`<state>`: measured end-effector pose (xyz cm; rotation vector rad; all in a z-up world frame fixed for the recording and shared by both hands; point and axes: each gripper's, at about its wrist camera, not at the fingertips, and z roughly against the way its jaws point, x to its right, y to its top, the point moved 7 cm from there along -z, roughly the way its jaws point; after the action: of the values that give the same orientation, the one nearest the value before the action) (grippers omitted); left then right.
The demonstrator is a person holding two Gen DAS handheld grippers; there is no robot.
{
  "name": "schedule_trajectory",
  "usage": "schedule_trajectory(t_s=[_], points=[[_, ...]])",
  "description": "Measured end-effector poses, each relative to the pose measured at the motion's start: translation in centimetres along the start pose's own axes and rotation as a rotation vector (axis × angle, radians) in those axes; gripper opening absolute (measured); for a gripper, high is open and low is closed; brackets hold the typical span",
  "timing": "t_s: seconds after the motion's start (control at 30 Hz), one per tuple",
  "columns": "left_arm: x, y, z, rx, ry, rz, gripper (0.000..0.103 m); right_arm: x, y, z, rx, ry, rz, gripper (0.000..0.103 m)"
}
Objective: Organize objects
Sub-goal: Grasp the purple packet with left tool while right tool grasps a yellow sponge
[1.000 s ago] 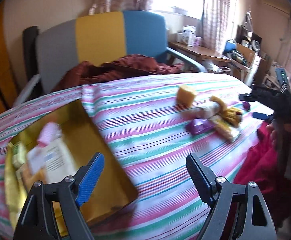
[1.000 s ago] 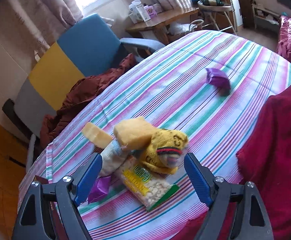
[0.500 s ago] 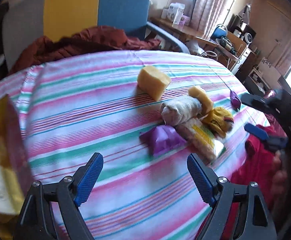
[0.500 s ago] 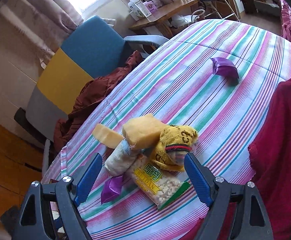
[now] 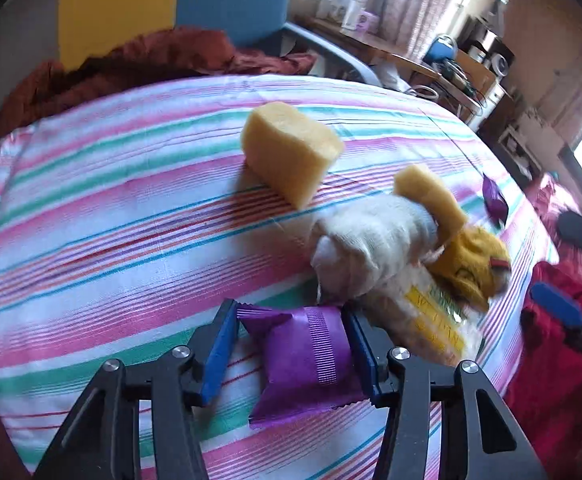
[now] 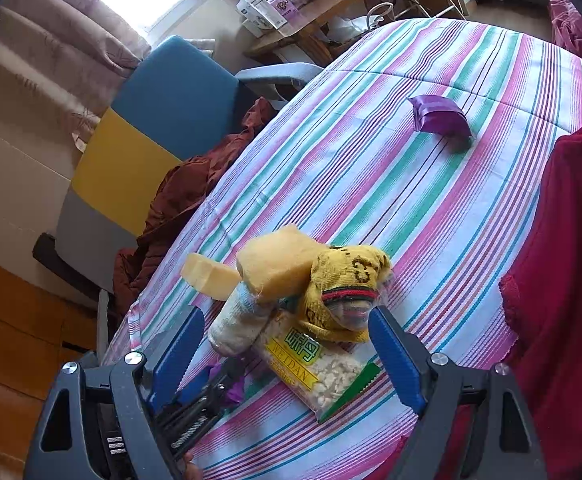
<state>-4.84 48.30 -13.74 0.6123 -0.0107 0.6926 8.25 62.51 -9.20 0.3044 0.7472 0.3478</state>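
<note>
The left gripper (image 5: 291, 344) tilts steeply down at the striped tablecloth (image 5: 111, 240), and its jaws have just been closing on a purple packet (image 5: 307, 360); both blue pads appear to press its sides, though blur makes the left contact hard to confirm. The packet is shiny and crinkled, with a serrated end seam, and lies on the cloth near the table's front edge. The right gripper (image 6: 287, 344) points down with its jaws wide apart and nothing between them, above a snack bag (image 6: 319, 376). Just beyond lie a white rolled sock (image 5: 371, 252), a yellow sock (image 6: 347, 284) and a yellow sponge block (image 5: 291, 152). Only the right wrist view clearly shows a second purple packet (image 6: 439, 116) far across the table, and the chair (image 6: 151, 128) behind.
</note>
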Motion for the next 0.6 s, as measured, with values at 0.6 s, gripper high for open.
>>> schedule_trajectory(t_s=[0.6], points=[[-1.6,-6.3,4.0,0.064,0.007,-0.012,0.053,0.4,-0.2,-0.3,-0.009,-0.080,0.030,0.086]])
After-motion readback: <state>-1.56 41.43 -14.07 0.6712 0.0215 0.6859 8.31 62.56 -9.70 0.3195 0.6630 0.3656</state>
